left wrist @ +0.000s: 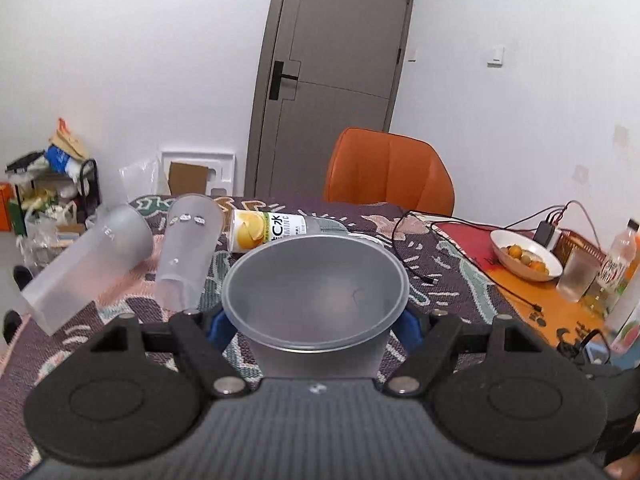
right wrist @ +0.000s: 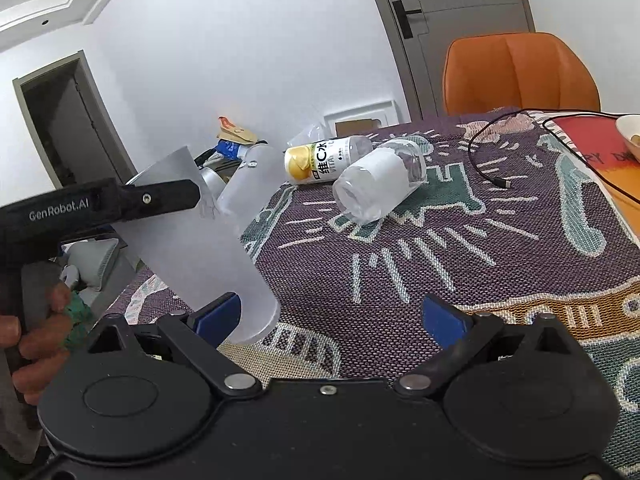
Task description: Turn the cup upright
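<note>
Home dining room: door, orange chair, fruit bowl.

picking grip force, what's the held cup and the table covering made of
Held cup: probably frosted translucent plastic, matte; thin rim, blurred shapes show through. Table covering: looks like coarse woven textile, with visible weave and patterned yarn.

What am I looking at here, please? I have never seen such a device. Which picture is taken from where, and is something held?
There is no robot. A person holds two handheld grippers, each with a camera looking along its two fingers. The left camera's picture shows the left gripper shut on a frosted cup, whose mouth faces the camera. The right camera's picture shows the right gripper open and empty, and the person's left hand holding the other tool. On the patterned tablecloth, a clear cup and a bottle lie on their sides. An orange chair stands behind.
</note>
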The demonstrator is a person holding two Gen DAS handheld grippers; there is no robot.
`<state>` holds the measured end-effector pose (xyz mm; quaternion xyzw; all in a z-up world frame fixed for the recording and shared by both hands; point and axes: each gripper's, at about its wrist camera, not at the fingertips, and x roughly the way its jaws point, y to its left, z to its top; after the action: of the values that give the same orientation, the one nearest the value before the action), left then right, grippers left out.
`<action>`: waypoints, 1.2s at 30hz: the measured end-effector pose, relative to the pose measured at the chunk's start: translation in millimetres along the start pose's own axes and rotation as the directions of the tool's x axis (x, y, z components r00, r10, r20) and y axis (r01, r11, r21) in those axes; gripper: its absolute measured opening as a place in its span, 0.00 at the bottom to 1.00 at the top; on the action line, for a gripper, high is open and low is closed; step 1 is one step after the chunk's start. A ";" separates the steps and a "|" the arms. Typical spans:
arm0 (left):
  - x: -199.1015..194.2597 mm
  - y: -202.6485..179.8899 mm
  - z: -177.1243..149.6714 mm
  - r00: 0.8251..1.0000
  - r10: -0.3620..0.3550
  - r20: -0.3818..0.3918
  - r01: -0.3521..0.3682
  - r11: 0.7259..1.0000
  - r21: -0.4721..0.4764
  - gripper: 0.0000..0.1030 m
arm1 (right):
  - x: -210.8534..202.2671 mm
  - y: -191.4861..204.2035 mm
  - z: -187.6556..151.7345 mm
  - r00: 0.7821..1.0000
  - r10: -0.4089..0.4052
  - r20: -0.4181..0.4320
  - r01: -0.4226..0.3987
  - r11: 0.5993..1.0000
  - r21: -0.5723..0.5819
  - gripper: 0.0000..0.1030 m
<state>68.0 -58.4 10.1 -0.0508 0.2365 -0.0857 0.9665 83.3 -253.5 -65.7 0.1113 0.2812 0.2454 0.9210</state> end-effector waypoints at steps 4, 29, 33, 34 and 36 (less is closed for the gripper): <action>-3.8 -4.0 -3.1 1.000 0.025 0.004 -0.025 0.999 0.041 0.75 | -0.9 -2.1 -0.4 1.000 -0.002 0.002 0.002 1.000 0.007 0.96; -40.6 8.5 -17.6 0.997 -0.018 -0.079 0.016 1.000 -0.020 0.95 | -28.4 14.1 1.2 0.999 -0.025 0.028 0.026 0.999 -0.039 1.00; -54.6 15.6 -21.5 0.998 -0.016 -0.064 0.013 0.999 -0.041 0.96 | -38.4 20.6 1.2 0.999 -0.025 0.038 0.027 0.998 -0.052 1.00; -57.0 17.3 -22.5 0.998 -0.013 -0.063 0.010 0.999 -0.046 0.96 | -40.9 23.1 1.2 0.999 -0.026 0.040 0.029 0.998 -0.060 1.00; -62.8 20.3 -24.9 0.998 -0.005 -0.062 0.002 0.999 -0.052 0.97 | -45.6 28.6 0.6 0.999 -0.028 0.044 0.031 0.997 -0.074 1.00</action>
<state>4.4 -28.0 13.4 -0.0737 0.2683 -0.0826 0.9570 39.6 -252.5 -34.2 0.0779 0.2536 0.2396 0.9339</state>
